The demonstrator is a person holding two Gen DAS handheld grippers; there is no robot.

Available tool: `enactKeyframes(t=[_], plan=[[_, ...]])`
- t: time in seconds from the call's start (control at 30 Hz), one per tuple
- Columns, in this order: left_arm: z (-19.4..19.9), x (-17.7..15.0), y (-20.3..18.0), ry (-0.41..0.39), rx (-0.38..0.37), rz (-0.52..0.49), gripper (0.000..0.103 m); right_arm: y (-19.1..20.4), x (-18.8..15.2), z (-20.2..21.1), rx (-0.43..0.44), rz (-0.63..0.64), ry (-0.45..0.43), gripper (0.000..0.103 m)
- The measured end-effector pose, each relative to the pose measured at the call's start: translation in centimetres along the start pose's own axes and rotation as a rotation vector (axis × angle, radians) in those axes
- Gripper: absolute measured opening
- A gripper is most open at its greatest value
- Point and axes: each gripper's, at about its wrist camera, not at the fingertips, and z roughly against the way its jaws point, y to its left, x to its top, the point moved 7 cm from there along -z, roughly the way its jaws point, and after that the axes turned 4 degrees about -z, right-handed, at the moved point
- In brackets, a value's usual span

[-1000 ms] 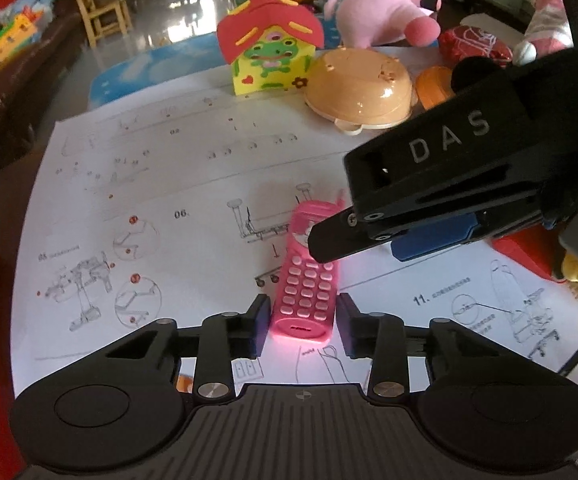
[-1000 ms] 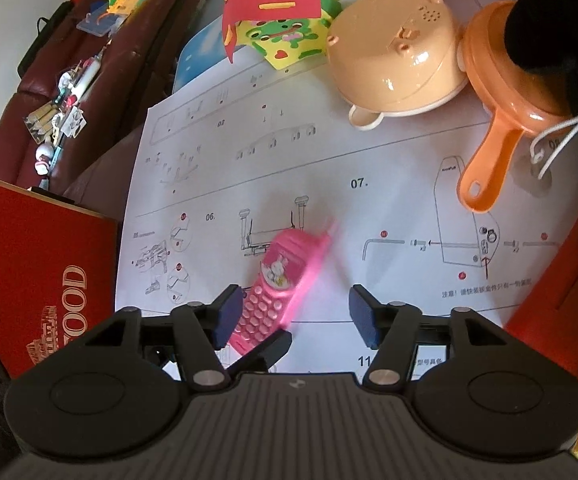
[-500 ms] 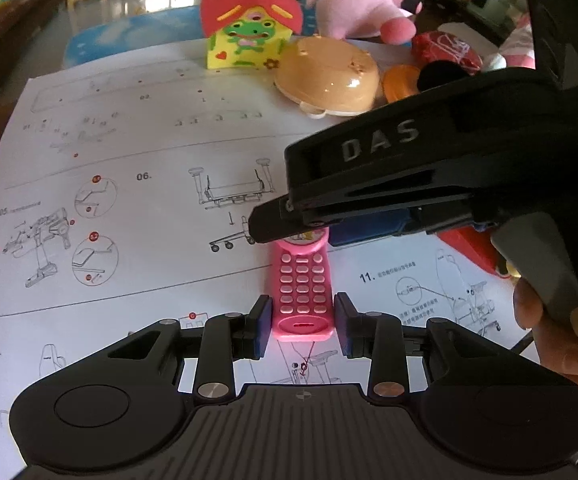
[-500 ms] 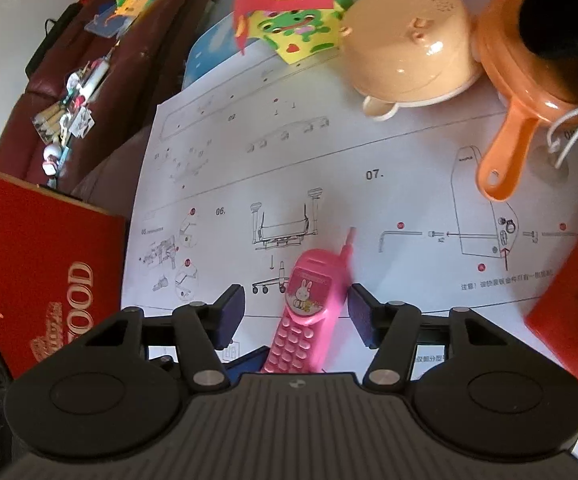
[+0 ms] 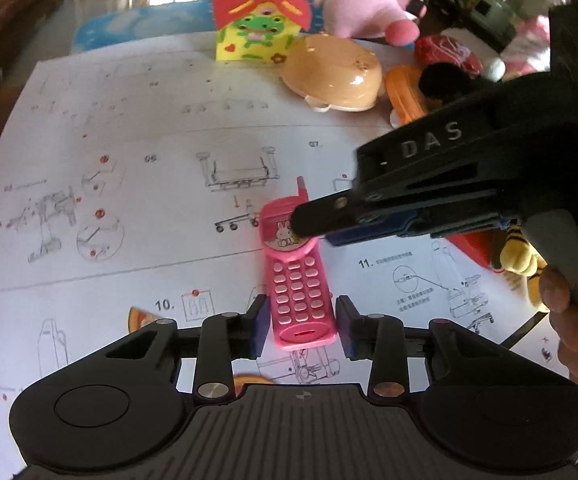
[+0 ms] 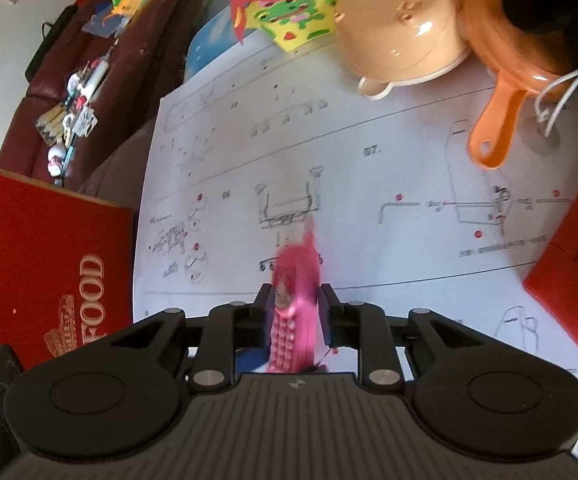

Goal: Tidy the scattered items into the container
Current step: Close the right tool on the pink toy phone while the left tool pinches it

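A pink toy phone sits over the printed paper sheet. My left gripper has its pads against the sides of the phone's keypad end, and its jaws are easing open. My right gripper reaches in from the right and is closing on the phone's flip-top end. In the right wrist view the phone is blurred and stands edge-on between the right gripper's pads, which touch it. A red box marked FOOD lies left of the paper.
At the far end of the paper stand a foam frog house, an upturned beige toy pot and an orange toy pan. A pink plush lies behind. A red box edge and a yellow plush are at the right.
The right gripper's jaws have narrowed from wide apart to touching the phone. The phone has swung from slanted to straight between both grippers. The left gripper kept its place on the keypad end.
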Motion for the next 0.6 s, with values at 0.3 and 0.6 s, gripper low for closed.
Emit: enactKeyframes(t=[0.3, 0.6], plan=[[0.2, -0.3, -0.6, 0.007, -0.044, 0.000, 0.036, 0.1, -0.8, -0.7, -0.038, 0.027, 0.010, 0.029], [0.9, -0.6, -1.2, -0.022, 0.081, -0.071, 0.036, 2.0, -1.3, -0.1, -0.063, 0.098, -0.001, 0.025]])
